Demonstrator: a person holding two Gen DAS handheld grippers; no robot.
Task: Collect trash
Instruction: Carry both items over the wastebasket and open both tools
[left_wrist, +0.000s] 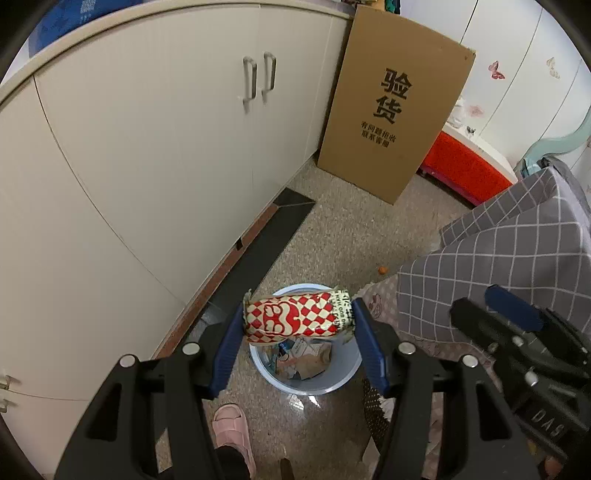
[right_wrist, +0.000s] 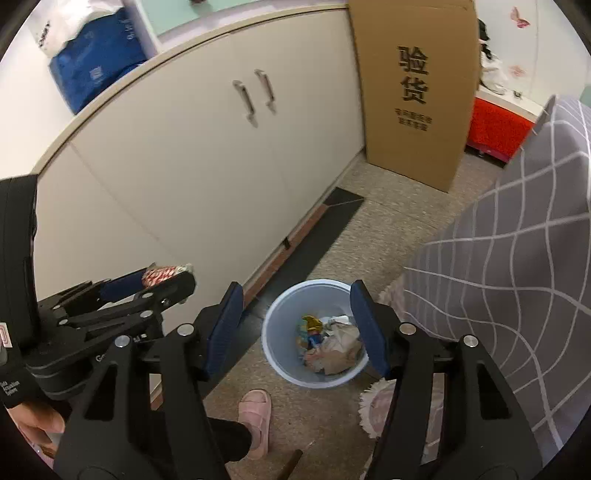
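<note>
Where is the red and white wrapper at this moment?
The wrapper is clamped between the jaws of the left gripper, right above the blue bin on the floor, near the white cabinet.

Counts of things seen around the trash bin

There were two grippers: the left gripper (left_wrist: 297, 328) clamped one red-and-white checkered wrapper (left_wrist: 295, 319) between its pads, and the right gripper (right_wrist: 297, 332) had its fingers spread with nothing between them. One light blue trash bin (right_wrist: 280, 314) stood on the floor, with several crumpled scraps inside, too jumbled to count. One tall cardboard box (left_wrist: 395, 107) leaned near the cabinet (left_wrist: 155, 155), whose doors carried two metal handles (left_wrist: 258, 79) side by side. One pink slipper (right_wrist: 255, 417) showed, one orange crumb (left_wrist: 383, 270) lay on the floor, one red storage box (left_wrist: 463, 168) stood behind, and one grey checked cloth (left_wrist: 517, 251) hung at the right.
</note>
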